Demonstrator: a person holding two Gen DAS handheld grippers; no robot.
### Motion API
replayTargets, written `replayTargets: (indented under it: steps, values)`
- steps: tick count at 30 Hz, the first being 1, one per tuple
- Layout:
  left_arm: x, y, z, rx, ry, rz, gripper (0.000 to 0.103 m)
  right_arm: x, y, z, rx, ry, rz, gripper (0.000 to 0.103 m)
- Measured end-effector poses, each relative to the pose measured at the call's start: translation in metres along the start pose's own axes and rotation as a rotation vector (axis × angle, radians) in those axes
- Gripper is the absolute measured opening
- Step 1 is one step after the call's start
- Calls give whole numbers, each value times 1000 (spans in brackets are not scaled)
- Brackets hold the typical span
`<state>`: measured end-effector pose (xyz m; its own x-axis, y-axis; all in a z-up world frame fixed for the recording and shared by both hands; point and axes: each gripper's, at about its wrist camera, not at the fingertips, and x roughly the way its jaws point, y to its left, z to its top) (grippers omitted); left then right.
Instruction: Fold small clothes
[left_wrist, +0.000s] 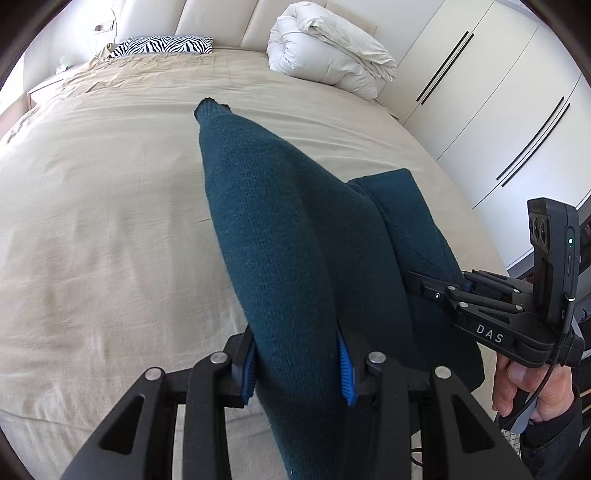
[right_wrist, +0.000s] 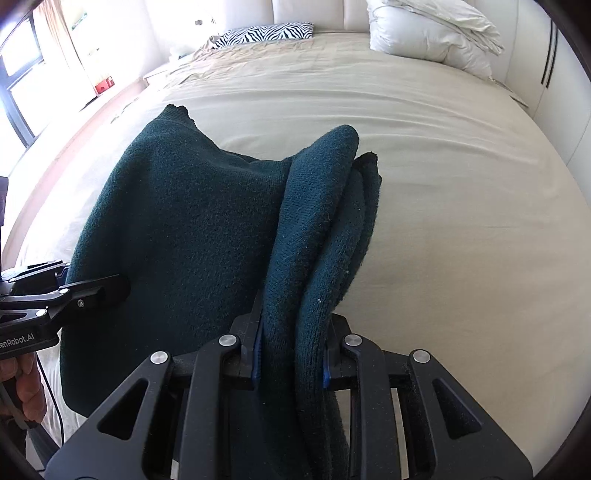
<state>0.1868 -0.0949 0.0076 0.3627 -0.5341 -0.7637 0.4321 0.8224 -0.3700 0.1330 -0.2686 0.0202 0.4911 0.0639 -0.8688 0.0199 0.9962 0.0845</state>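
Note:
A dark teal knitted garment (left_wrist: 288, 229) hangs folded between both grippers above the beige bed (left_wrist: 110, 221). My left gripper (left_wrist: 297, 373) is shut on one thick folded edge of it. My right gripper (right_wrist: 291, 363) is shut on the other bunched edge, where several layers stack (right_wrist: 325, 229). The right gripper also shows at the right of the left wrist view (left_wrist: 439, 291), and the left gripper at the left of the right wrist view (right_wrist: 92, 291). The garment's lower part is hidden below the fingers.
A white rolled duvet (left_wrist: 328, 51) and a zebra-print pillow (left_wrist: 166, 45) lie at the bed's far end by the padded headboard. White wardrobe doors (left_wrist: 517, 110) stand to the right. A window (right_wrist: 22, 85) is at the left.

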Motion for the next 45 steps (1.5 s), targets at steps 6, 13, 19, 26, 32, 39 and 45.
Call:
replayTargets:
  steps: [6, 13, 19, 26, 32, 39, 45]
  values:
    - [-73, 26, -52, -10, -42, 20, 38, -43, 60, -42, -61, -36, 84, 21]
    - [-111, 65, -121, -44, -27, 41, 38, -52, 101, -97, -72, -2, 182, 21]
    - [-78, 100, -155, -113, 39, 46, 39, -10, 104, -125, -9, 53, 246, 21]
    - [-64, 139, -189, -229, 13, -48, 53, 65, 75, -158, 326, 95, 537, 38]
    - [-73, 147, -205, -260, -22, -45, 62, 68, 49, -173, 467, 59, 676, 40]
    - [-132, 133, -212, -212, -201, 67, 76, 52, 8, -190, 587, -20, 616, 40]
    - [-204, 69, -215, 33, -508, 281, 103, -20, 0, -207, 522, -200, 339, 49]
